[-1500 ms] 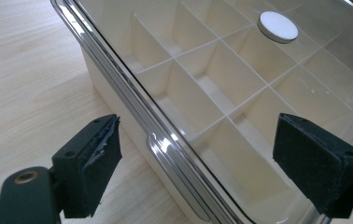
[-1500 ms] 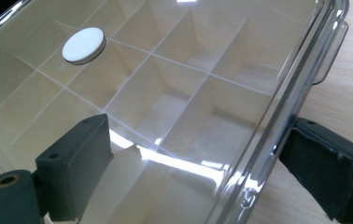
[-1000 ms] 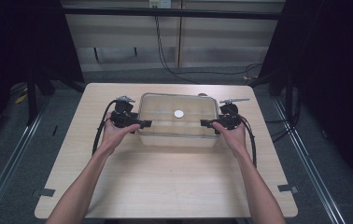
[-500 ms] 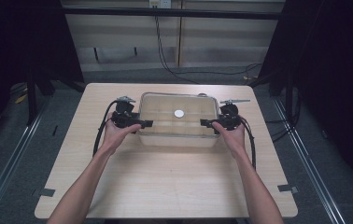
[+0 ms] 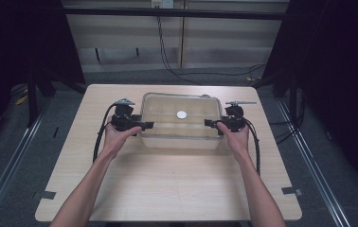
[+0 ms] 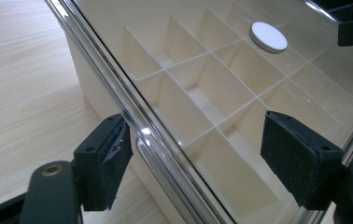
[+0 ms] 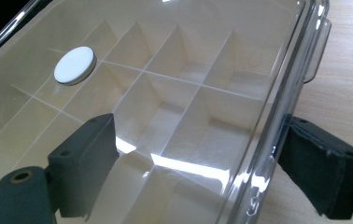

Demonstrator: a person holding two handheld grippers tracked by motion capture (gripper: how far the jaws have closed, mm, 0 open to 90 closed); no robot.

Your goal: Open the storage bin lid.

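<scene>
No readable text, labels, brands or numbers anywhere. Box [image 5: 181, 120]: clear lid, no print. White disc [image 5: 182, 114] at the lid's centre is blank, also up close in the left gripper view [image 6: 268, 37] and the right gripper view [image 7: 74, 65]. Gripper pads [image 6: 103, 163] unmarked.
</scene>
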